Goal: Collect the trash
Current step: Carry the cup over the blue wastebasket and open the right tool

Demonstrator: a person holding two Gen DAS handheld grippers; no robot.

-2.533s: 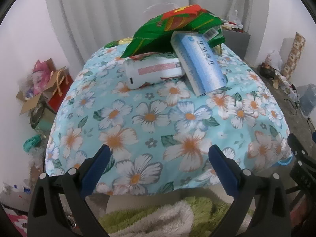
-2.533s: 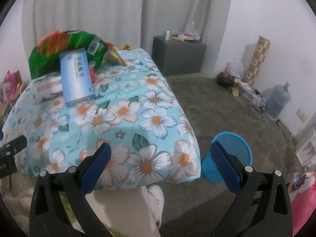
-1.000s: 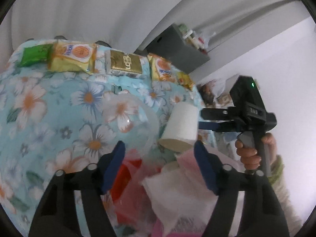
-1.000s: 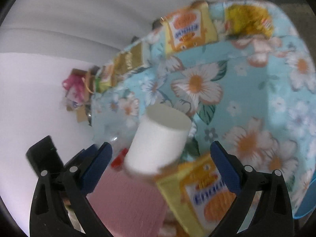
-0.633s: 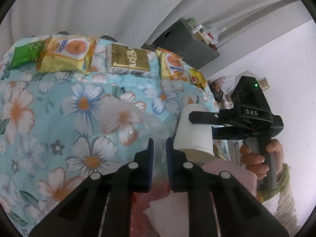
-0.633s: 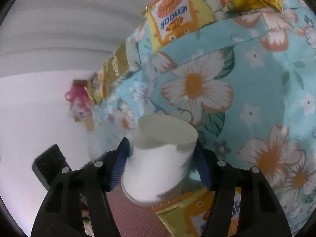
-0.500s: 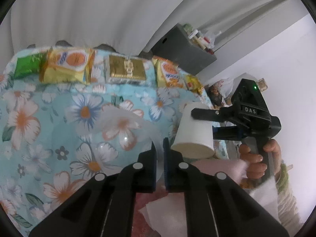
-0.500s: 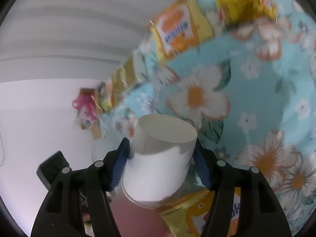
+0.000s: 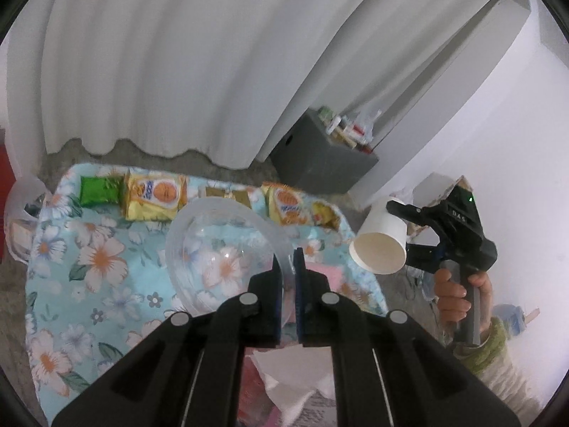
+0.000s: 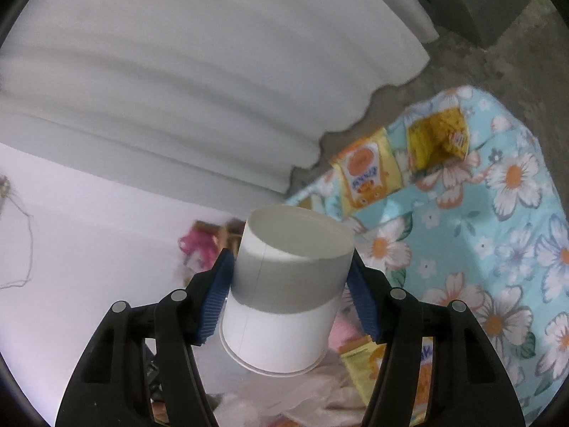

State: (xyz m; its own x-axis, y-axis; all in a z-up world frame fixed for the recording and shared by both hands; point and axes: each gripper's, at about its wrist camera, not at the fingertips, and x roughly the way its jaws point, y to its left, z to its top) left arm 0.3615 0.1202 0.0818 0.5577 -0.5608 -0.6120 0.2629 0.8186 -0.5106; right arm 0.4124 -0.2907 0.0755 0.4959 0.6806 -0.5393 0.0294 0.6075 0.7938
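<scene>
In the left wrist view my left gripper is shut on the rim of a clear plastic bowl, which hangs tilted above the floral-cloth table. To the right, a hand holds my right gripper, shut on a white paper cup that is tipped with its mouth towards me. The right wrist view shows the same paper cup upside down, squeezed between the blue pads of the right gripper. Both things are lifted off the table.
Snack packets lie in a row along the table's far edge. White tissue and pink wrappers are piled under my left gripper. A grey cabinet and white curtain stand behind, and a blue water bottle is on the floor.
Both grippers went from open to shut, the left on the bowl's rim and the right on the cup. Since then both have risen, lifting bowl and cup away from the pile.
</scene>
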